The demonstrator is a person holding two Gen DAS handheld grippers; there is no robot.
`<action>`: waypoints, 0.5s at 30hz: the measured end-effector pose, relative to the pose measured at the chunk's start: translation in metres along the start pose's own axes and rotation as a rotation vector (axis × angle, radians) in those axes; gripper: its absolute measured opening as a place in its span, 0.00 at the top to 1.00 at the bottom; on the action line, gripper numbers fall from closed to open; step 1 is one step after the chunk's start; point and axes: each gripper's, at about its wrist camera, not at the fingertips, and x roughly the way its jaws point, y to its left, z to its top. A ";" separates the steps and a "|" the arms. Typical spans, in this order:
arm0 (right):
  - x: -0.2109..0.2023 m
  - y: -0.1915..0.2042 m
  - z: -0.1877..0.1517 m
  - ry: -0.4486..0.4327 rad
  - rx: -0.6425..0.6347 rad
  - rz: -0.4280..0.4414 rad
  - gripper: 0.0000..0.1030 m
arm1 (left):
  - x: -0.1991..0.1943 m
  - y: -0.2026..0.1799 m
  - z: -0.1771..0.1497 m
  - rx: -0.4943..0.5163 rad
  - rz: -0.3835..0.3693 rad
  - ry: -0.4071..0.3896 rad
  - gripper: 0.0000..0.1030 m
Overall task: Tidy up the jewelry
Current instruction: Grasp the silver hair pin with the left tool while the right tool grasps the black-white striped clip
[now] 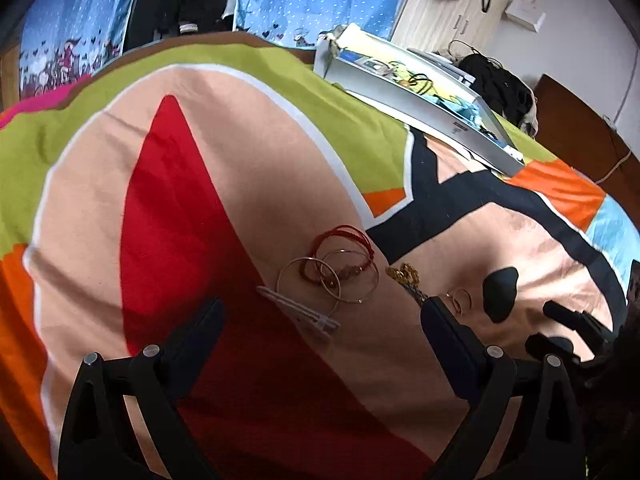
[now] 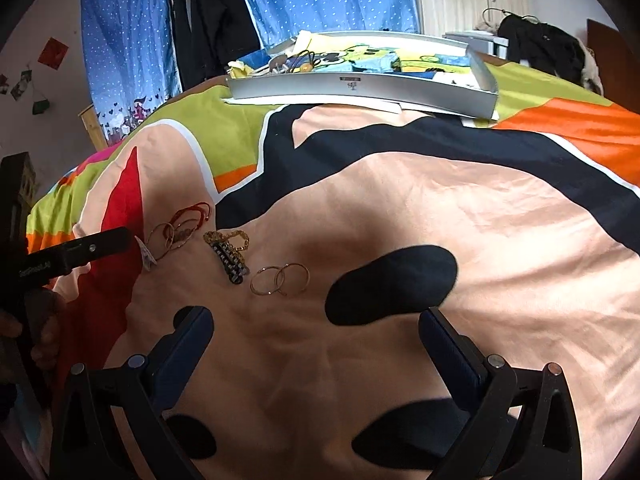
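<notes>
Since everything sits on the bedspread (image 2: 440, 216), start there: big cartoon-print cover, w/ a grey tray (image 2: 360, 90) at the far edge, already holding bits & well apart from the loose jewelry.

Loose pieces lie in a rough row, left to right in the right wrist view: bangles w/ red cord bracelets (image 1: 340, 268), white clip (image 1: 304, 312) touching their near side, gold chain (image 2: 228, 240) piled on a dark hair clip (image 2: 232, 266), then two thin hoop rings (image 2: 280, 279) overlapping each other.

Left gripper (image 1: 320, 328): jaws wide apart, nothing in them, straddling the white clip & the near edge of the bangle pile — directly ahead along the fingers. Clip's long axis runs diagonal, far-left to near-right, so prob. needs a slight wrist turn to pinch across it.

Right gripper (image 2: 316, 332): also spread, empty. Hoops lie ahead & a bit left of its centre line; its left finger (image 2: 192, 332) is nearer them.

Judgement: left tool is nearer the clip/bangles, right nearer the hoops; tray is far from both.
</notes>
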 end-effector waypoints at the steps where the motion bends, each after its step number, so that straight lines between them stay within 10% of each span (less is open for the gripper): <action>1: 0.003 0.002 0.002 0.004 -0.010 0.003 0.00 | 0.004 0.002 0.002 -0.010 -0.001 0.011 0.14; 7: 0.021 0.015 0.017 0.023 -0.075 0.060 0.04 | 0.018 0.013 -0.002 -0.040 -0.020 0.084 0.48; 15: 0.055 0.026 0.023 0.100 -0.095 0.175 0.35 | 0.020 0.023 -0.005 -0.066 -0.047 0.115 0.70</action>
